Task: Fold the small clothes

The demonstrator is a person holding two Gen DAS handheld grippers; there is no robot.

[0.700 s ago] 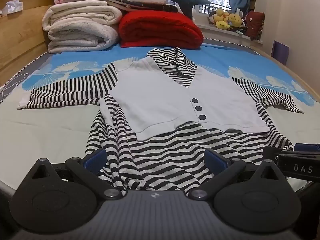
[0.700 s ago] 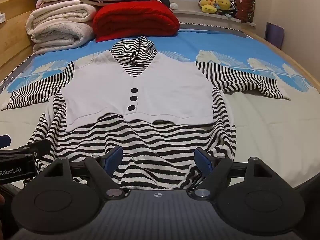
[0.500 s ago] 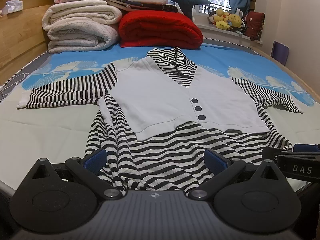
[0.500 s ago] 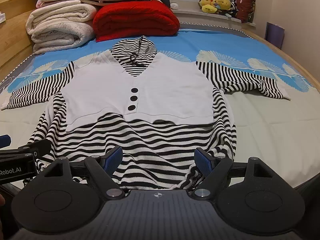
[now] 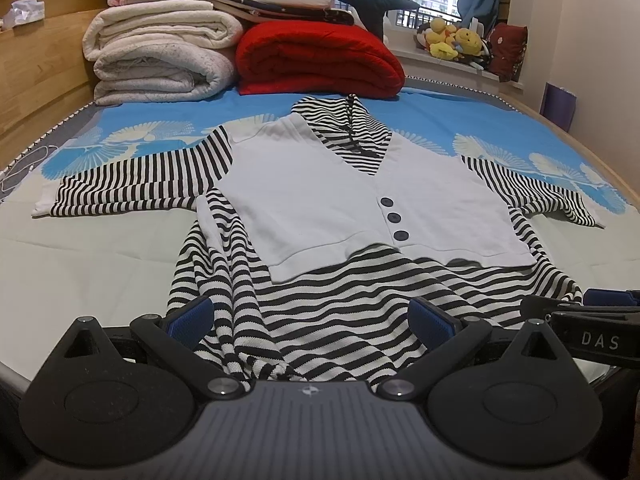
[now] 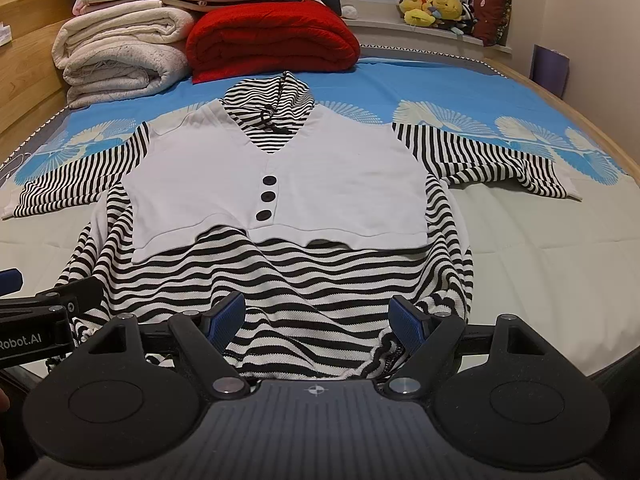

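A black-and-white striped top [image 5: 340,312] with a white buttoned vest panel [image 5: 344,204] is lying spread flat on the bed [image 5: 80,272], sleeves stretched out to either side and hood pointing toward the stacked white quilts [image 5: 160,60] and the red blanket [image 5: 316,60]. The left gripper [image 5: 310,322] is hovering at the hem with its fingers [image 5: 190,320] spread wide over the striped fabric. The right gripper [image 6: 318,320] is sitting just beside it, fingers [image 6: 406,324] equally wide, gripping nothing.
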